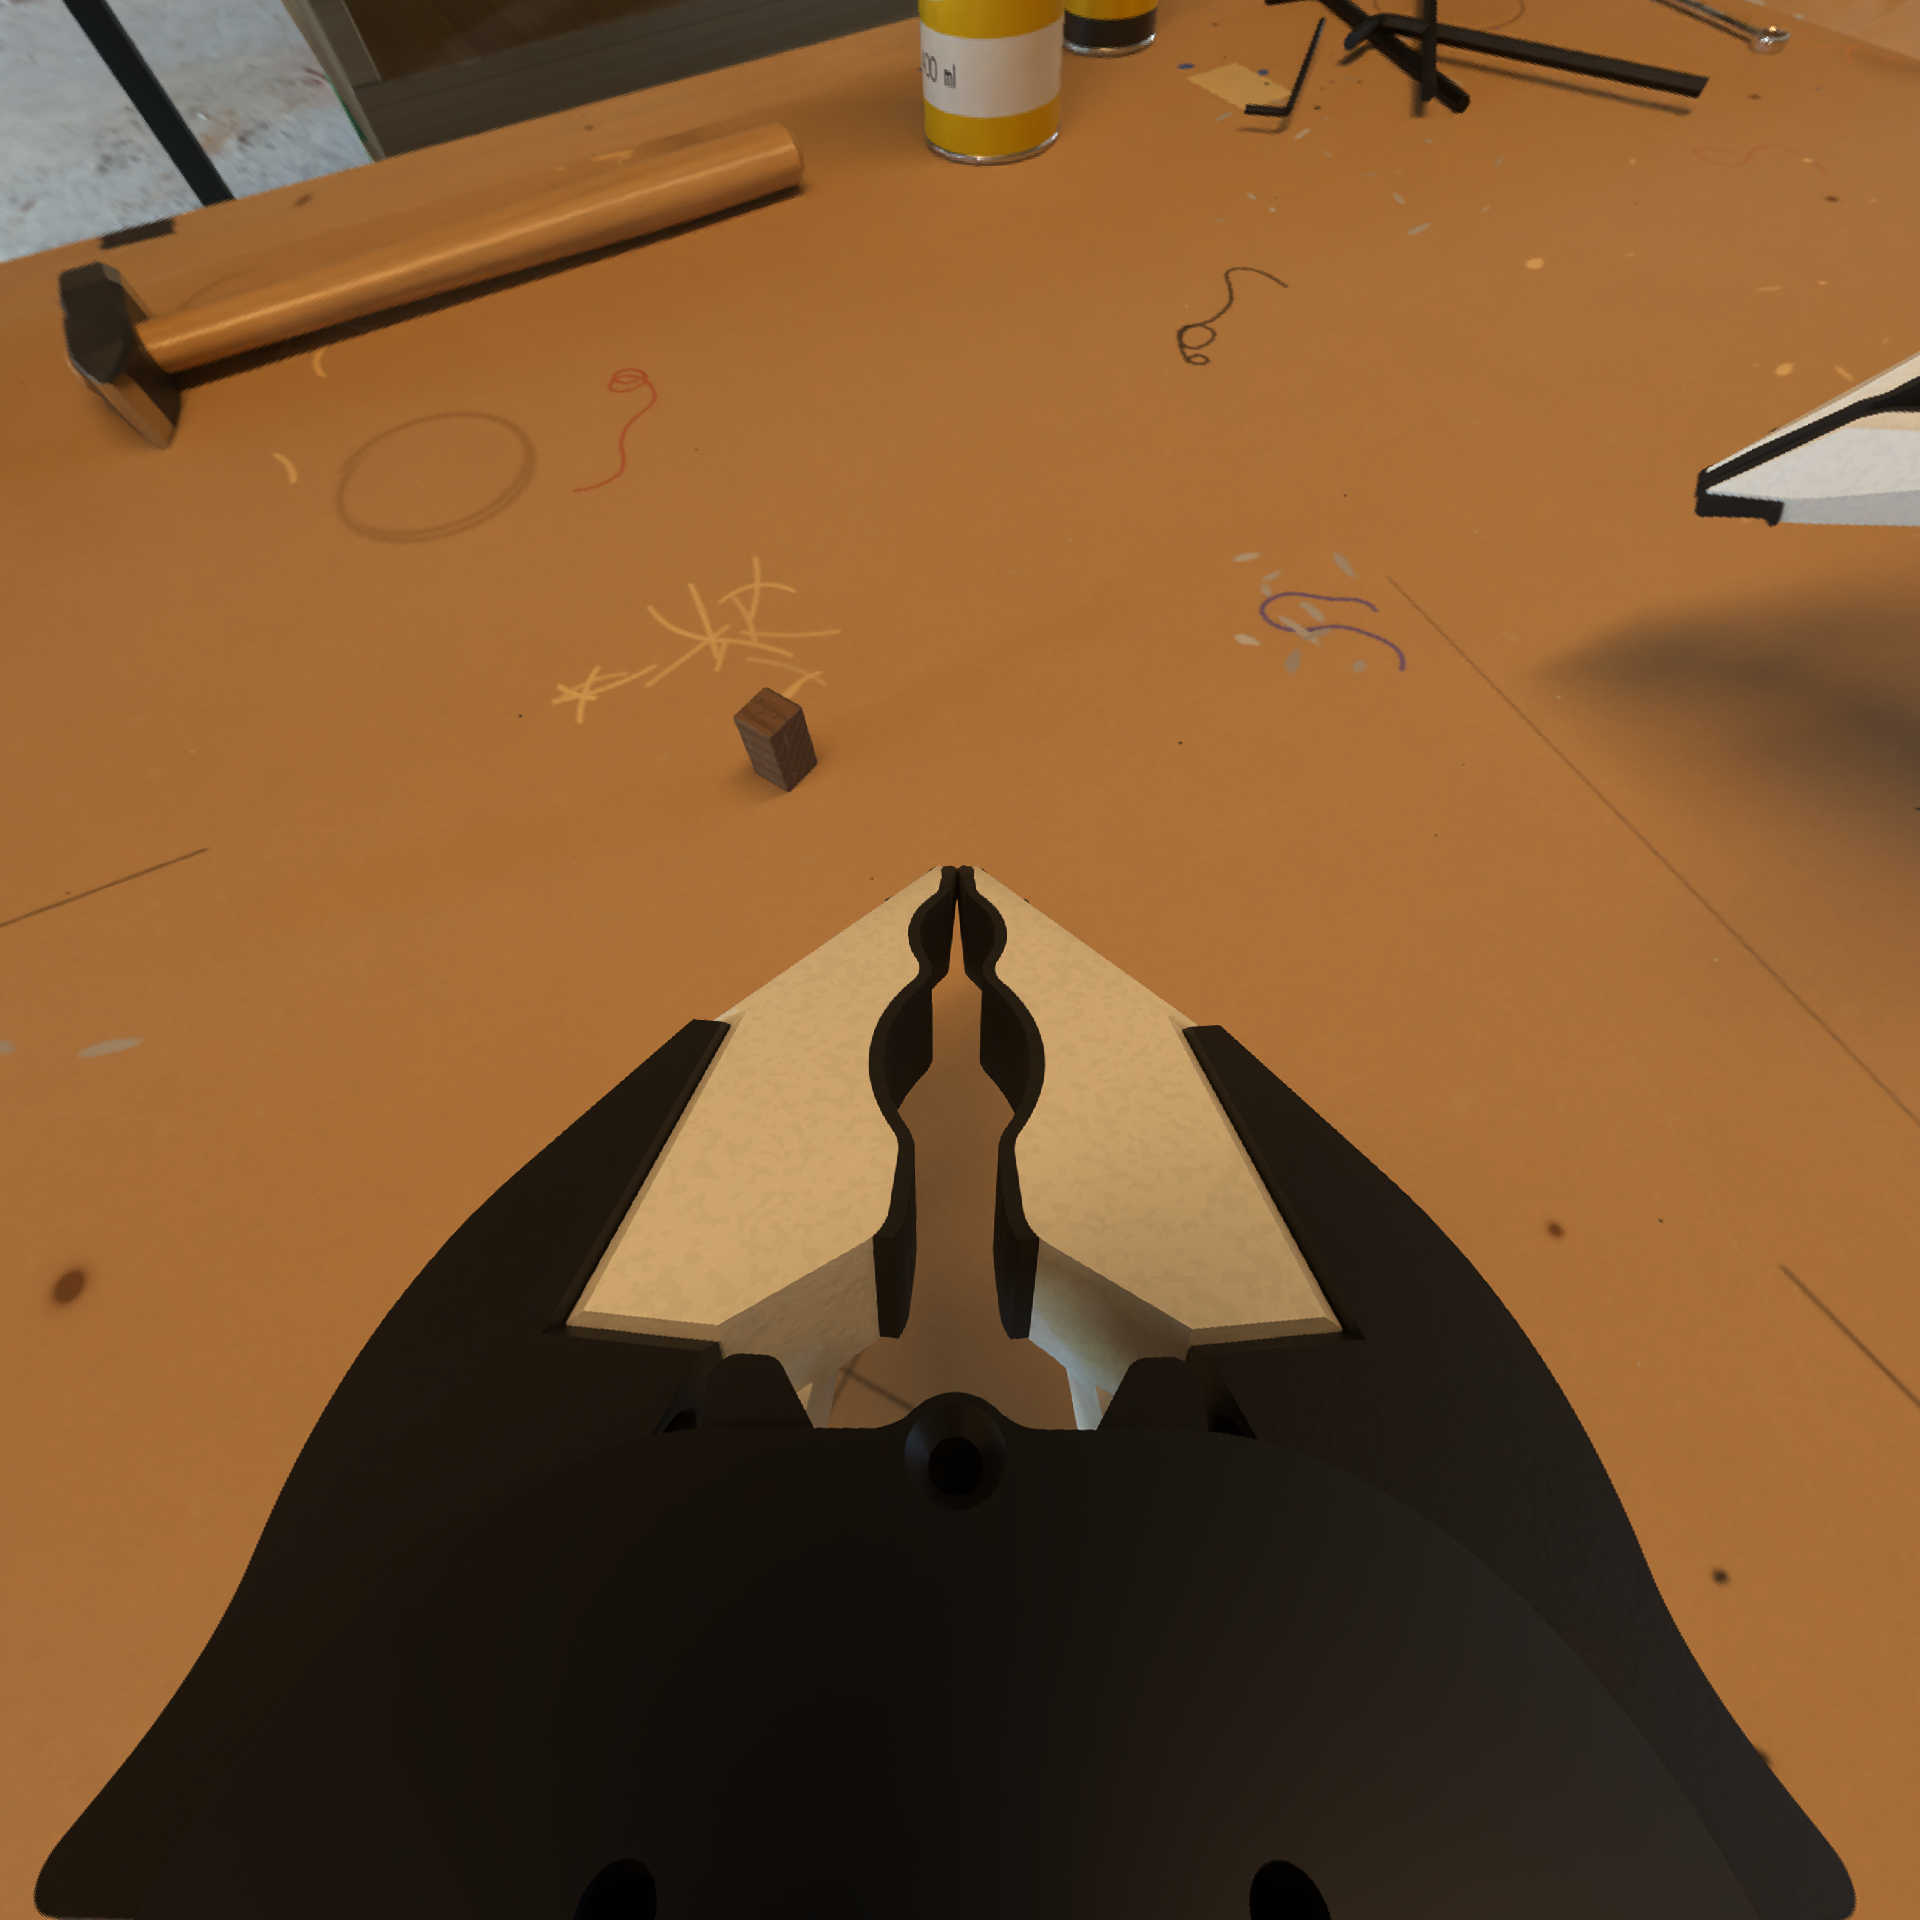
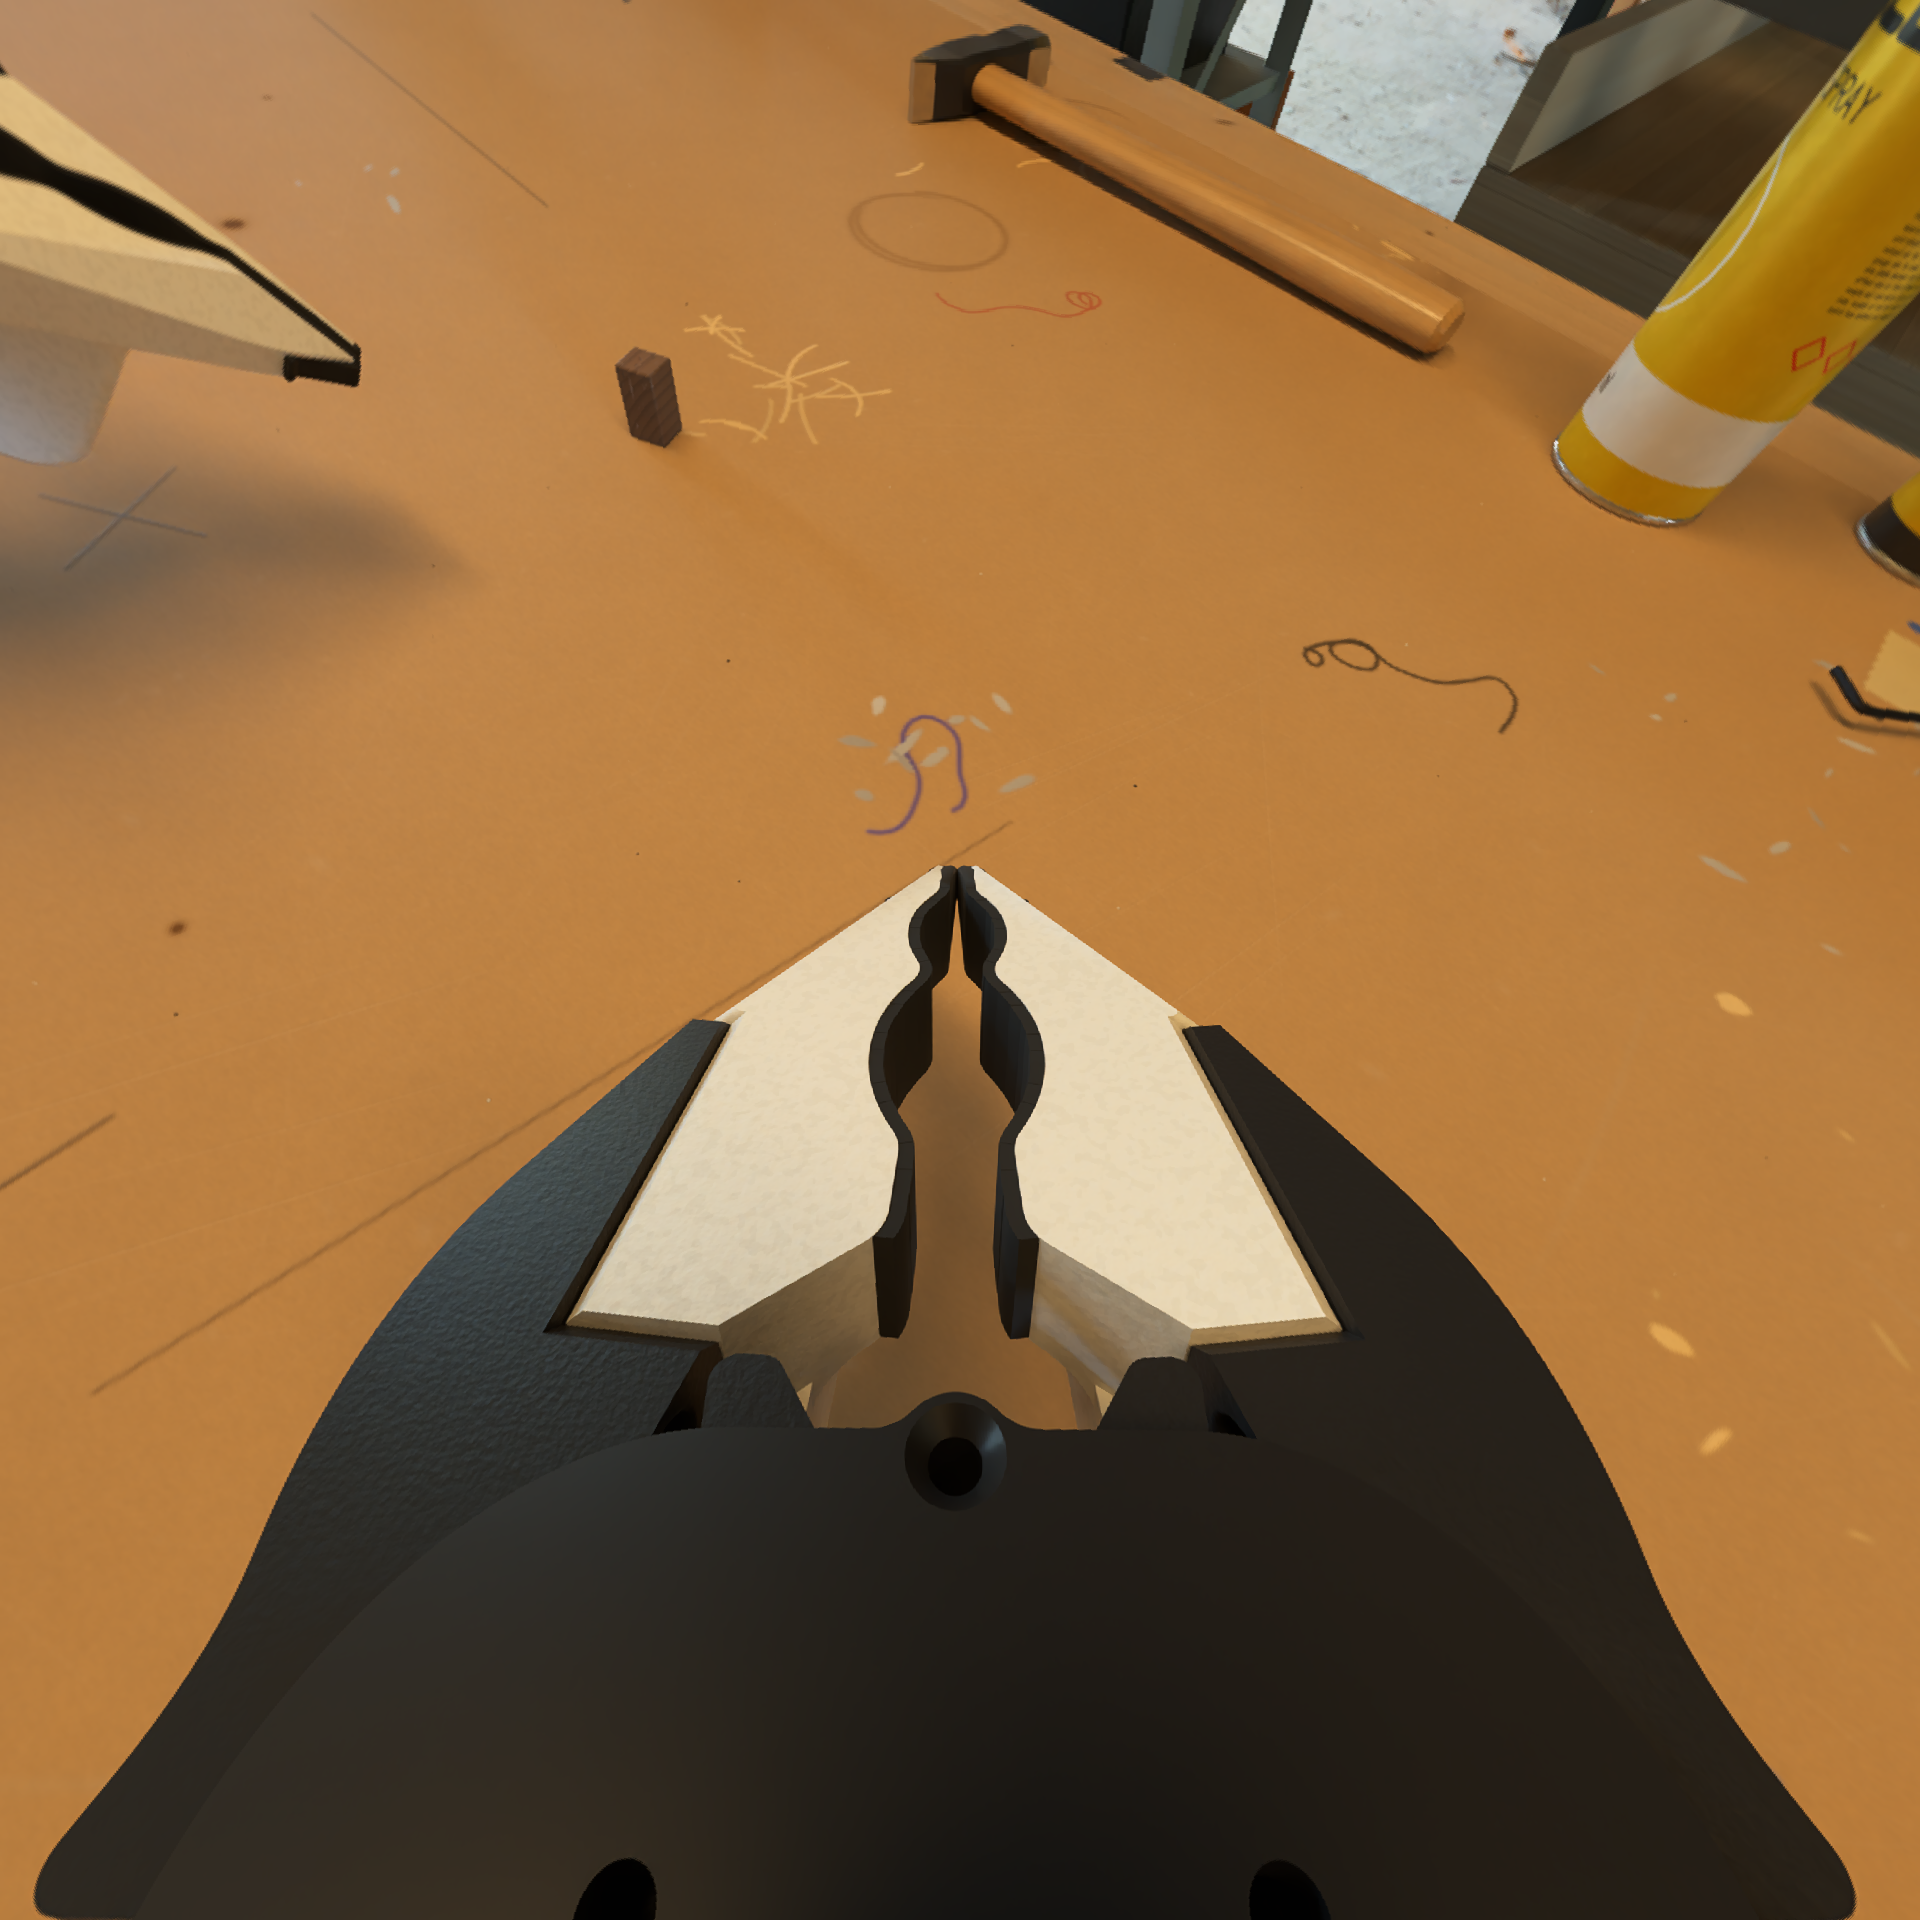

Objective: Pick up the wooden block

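Block (image 1: 775,739) stands upright, ahead and slightly left of the left gripper (image 1: 957,873), the nearer one; both grippers' tips meet, holding nothing.

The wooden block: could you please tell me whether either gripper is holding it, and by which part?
Nothing is held. The wooden block stands alone on the table, while the left gripper and right gripper are both shut on nothing.

The small dark brown wooden block (image 1: 775,739) (image 2: 648,397), a rectangular piece with visible grain, stands upright on its small end on the orange-brown workbench top (image 1: 1039,520) (image 2: 1143,582), untouched. It sits just beside a patch of pale yellow scribbles (image 1: 717,634) (image 2: 795,390).
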Action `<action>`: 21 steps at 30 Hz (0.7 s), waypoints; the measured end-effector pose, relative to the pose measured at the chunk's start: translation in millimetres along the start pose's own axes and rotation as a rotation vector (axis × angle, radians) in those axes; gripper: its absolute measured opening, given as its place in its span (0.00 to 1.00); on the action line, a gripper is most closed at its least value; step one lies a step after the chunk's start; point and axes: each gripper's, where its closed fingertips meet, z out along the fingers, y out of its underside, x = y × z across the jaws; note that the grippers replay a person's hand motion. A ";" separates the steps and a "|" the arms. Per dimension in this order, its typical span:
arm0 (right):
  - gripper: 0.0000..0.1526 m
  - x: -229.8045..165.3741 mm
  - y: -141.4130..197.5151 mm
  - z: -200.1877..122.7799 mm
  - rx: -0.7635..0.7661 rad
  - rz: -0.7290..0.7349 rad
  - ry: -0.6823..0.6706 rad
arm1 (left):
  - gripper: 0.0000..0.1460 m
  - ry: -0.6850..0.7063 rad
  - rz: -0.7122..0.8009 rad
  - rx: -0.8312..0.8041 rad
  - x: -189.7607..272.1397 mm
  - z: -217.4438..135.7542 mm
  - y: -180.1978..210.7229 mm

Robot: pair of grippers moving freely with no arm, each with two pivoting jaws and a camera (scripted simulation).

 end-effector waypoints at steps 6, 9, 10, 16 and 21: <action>0.00 -3.3 -0.8 4.2 -0.005 -0.058 0.005 | 0.00 0.047 -0.042 0.003 -0.1 0.0 -2.0; 0.00 -3.0 -0.9 5.4 -0.006 -0.055 0.002 | 0.01 0.103 -0.075 0.016 1.8 -2.0 -4.9; 0.00 -3.2 -0.9 5.6 -0.005 -0.054 -0.001 | 0.02 0.118 -0.086 0.018 0.5 -2.6 -5.6; 0.00 -4.7 -1.6 5.9 -0.001 -0.063 -0.015 | 0.03 -0.005 0.011 -0.018 -36.3 -1.0 -6.1; 0.00 -7.2 -2.0 5.0 0.005 -0.067 -0.035 | 0.16 0.052 0.174 -0.083 -58.2 18.5 -11.6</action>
